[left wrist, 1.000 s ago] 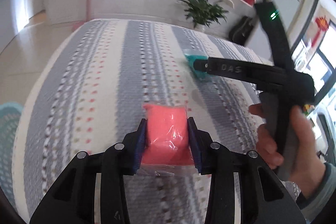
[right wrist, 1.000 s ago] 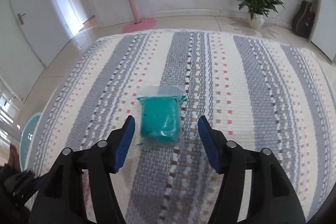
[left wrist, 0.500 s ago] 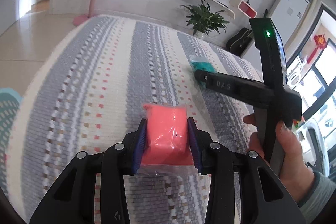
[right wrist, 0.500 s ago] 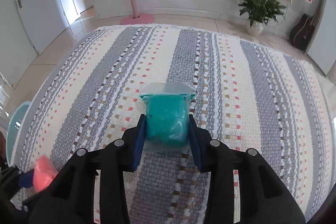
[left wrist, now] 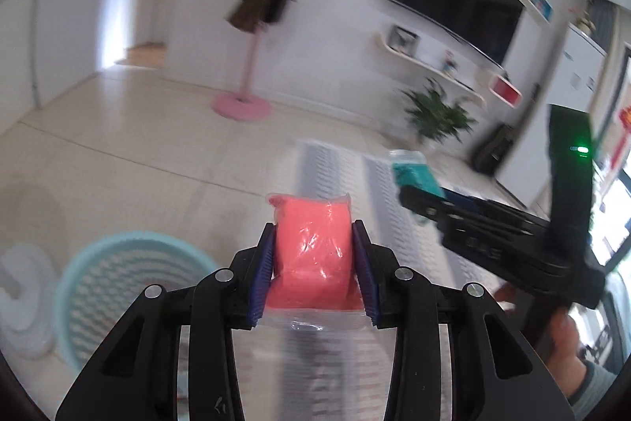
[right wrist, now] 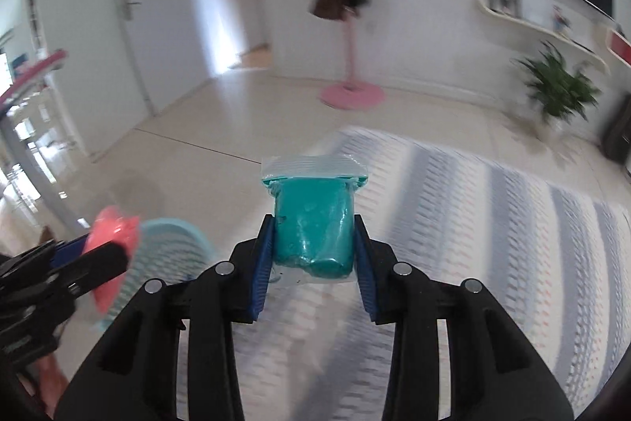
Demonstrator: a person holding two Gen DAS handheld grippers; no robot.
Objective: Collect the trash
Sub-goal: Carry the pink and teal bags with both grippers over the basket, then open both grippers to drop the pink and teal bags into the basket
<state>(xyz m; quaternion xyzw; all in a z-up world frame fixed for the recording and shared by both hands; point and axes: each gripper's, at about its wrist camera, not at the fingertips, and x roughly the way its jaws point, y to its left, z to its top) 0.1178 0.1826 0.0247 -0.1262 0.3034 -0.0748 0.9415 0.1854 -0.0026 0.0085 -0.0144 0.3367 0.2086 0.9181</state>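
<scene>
On my left wrist view, the left gripper (left wrist: 313,259) is pinching a clear zip bag of coral-pink putty (left wrist: 311,255); the blue pads (left wrist: 262,277) press its two sides, the lump stands up between them and the bag's empty clear end hangs toward the camera; below and to the left sits a pale teal basket (left wrist: 79,275) on the tiled floor (left wrist: 138,160), off the edge of the striped rug (left wrist: 335,160); at right I see the right gripper (left wrist: 410,190) from the side, a hand (left wrist: 560,346) on its handle, with a teal bag (left wrist: 412,170) at its tip.

On my right wrist view, the right gripper (right wrist: 313,251) is clamped on the zip bag of teal putty (right wrist: 313,227), pads flat against both flanks, its seal pointing away from me; its jaws have just been closing onto that bag; the pink bag (right wrist: 112,235) shows at lower left in the left gripper's (right wrist: 106,255) tips, in front of the teal basket (right wrist: 177,247); the rug (right wrist: 493,223) spreads to the right.
</scene>
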